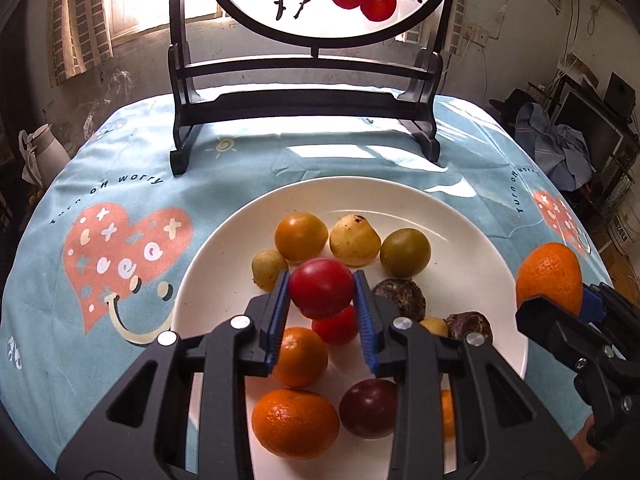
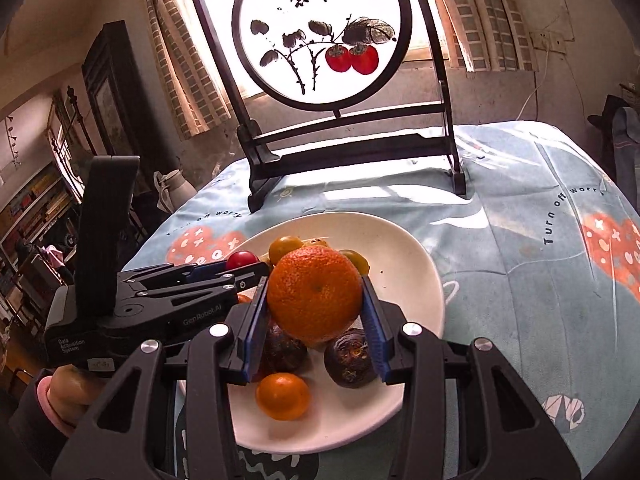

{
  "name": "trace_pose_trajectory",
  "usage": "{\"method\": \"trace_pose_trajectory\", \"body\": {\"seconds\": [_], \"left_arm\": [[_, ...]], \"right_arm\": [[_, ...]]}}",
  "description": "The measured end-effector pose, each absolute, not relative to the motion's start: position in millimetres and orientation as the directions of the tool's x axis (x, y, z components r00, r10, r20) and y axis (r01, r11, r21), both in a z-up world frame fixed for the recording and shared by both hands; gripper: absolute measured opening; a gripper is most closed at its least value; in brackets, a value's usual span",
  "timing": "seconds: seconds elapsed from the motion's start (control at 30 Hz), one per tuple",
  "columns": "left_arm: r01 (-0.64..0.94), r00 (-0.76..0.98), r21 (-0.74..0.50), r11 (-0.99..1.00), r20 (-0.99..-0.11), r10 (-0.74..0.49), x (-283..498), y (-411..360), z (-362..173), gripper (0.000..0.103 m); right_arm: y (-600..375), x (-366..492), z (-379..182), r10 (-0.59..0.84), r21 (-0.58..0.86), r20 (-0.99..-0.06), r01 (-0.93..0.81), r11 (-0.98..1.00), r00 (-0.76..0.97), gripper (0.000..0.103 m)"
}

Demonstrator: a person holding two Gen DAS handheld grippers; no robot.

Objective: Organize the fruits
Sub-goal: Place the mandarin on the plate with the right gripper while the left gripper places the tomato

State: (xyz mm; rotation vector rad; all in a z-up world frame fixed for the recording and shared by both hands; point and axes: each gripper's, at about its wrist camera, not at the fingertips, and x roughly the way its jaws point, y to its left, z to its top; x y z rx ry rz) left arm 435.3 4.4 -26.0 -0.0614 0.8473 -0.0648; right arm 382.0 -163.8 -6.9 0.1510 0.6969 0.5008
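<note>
A white plate (image 1: 472, 240) on the blue tablecloth holds several fruits: oranges, yellow and green ones, a red one and dark wrinkled passion fruits (image 1: 399, 298). My left gripper (image 1: 322, 294) is shut on a red tomato (image 1: 320, 292) and holds it above the plate's middle. My right gripper (image 2: 316, 300) is shut on a large orange (image 2: 314, 294) above the plate (image 2: 412, 272). That orange also shows at the right edge of the left wrist view (image 1: 550, 276). The left gripper with the tomato (image 2: 242, 259) shows at the left in the right wrist view.
A dark wooden stand with a round painted screen (image 1: 304, 96) stands at the back of the table, behind the plate. A white jug (image 1: 40, 152) sits beyond the table's left edge. Cluttered furniture (image 1: 592, 128) lies off to the right.
</note>
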Motion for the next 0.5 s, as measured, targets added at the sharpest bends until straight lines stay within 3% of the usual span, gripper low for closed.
{"method": "trace_pose_trajectory", "body": {"seconds": [0.03,0.07,0.5], "left_arm": [[0.014,0.668,-0.071,0.997,-0.741,-0.062,435,7,-24,0.074],[-0.01,0.684,-0.062,0.998,-0.728,-0.038,433,9,-21,0.08],[-0.096,0.724,-0.065,0.993,-0.69,0.025,405,45,2,0.089]], "right_arm": [[-163,384,-8,0.49,0.294,-0.578,-0.393,0.871,0.652,0.044],[-161,386,-8,0.488,0.289,-0.581,-0.396,0.872,0.651,0.044],[-127,420,-29,0.481,0.257,-0.644,-0.423,0.869,0.595,0.045]]}}
